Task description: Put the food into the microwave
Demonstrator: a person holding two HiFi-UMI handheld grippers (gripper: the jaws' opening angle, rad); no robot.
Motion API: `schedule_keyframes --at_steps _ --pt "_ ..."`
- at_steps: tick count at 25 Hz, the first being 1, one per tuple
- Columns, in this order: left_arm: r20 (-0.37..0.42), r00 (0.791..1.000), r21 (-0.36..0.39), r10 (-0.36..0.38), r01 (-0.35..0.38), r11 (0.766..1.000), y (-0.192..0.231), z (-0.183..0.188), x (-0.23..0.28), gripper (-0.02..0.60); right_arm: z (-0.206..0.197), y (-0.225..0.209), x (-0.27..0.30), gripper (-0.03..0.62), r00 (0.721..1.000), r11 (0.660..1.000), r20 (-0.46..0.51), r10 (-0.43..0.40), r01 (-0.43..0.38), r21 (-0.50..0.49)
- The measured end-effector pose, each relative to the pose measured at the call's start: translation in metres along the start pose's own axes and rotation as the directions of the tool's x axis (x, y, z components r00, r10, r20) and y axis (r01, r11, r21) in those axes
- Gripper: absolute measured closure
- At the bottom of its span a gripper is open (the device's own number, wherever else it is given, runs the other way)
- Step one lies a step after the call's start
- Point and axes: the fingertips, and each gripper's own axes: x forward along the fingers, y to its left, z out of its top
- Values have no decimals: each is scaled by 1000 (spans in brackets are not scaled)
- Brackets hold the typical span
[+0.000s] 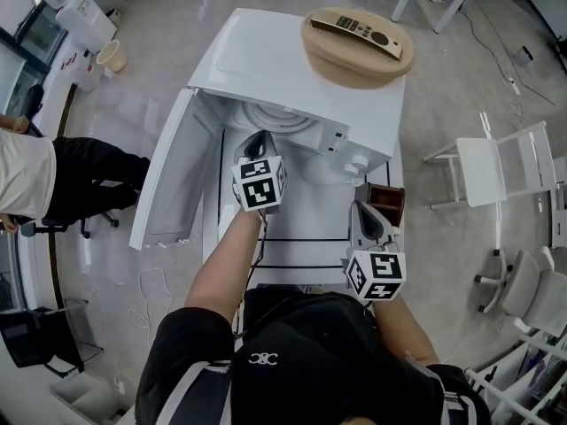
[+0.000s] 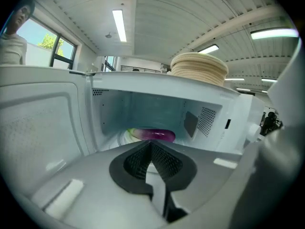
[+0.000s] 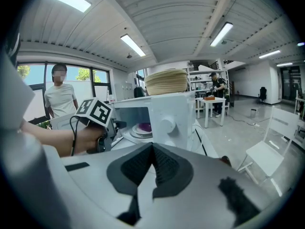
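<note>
Food (image 2: 153, 135): glossy purple oblong piece with smooth skin, lying on a round white plate (image 3: 139, 131) inside the microwave (image 1: 266, 69), centre of the left gripper view, low in the cavity. The microwave is a white box of smooth painted metal, with perforated vent patches on the inner right wall and a round knob (image 3: 167, 125) on the front panel. Its door (image 1: 173, 175) is swung wide toward the left of the head view. Left gripper (image 1: 257, 142) sits at the cavity mouth, jaws clenched together, ribbed black pads meeting on nothing. Right gripper (image 1: 368, 220), lower right of the head view near the microwave front, is also closed and empty. Judged: food is placed, and the step in hand is backing out and shutting the door. To do it well, draw the left gripper straight back without clipping the plate rim, go round to the door's outer face, push near the free edge and swing it steadily until it latches. Hold the right gripper out of the door's path. A tan round ribbed tray (image 1: 354, 60) with a slim remote (image 1: 359, 32) rests on top, so don't jolt it.
</note>
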Motion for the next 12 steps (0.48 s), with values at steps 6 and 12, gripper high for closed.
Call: schedule_keyframes --at_steps 6,12 --pt "37 997 26 -62 61 998 -23 9 -47 574 10 9 3 595 999 999 13 34 -33 -30" --pt "15 994 4 -109 109 994 -51 -3 -91 574 19 15 5 595 998 998 36 53 -52 -41"
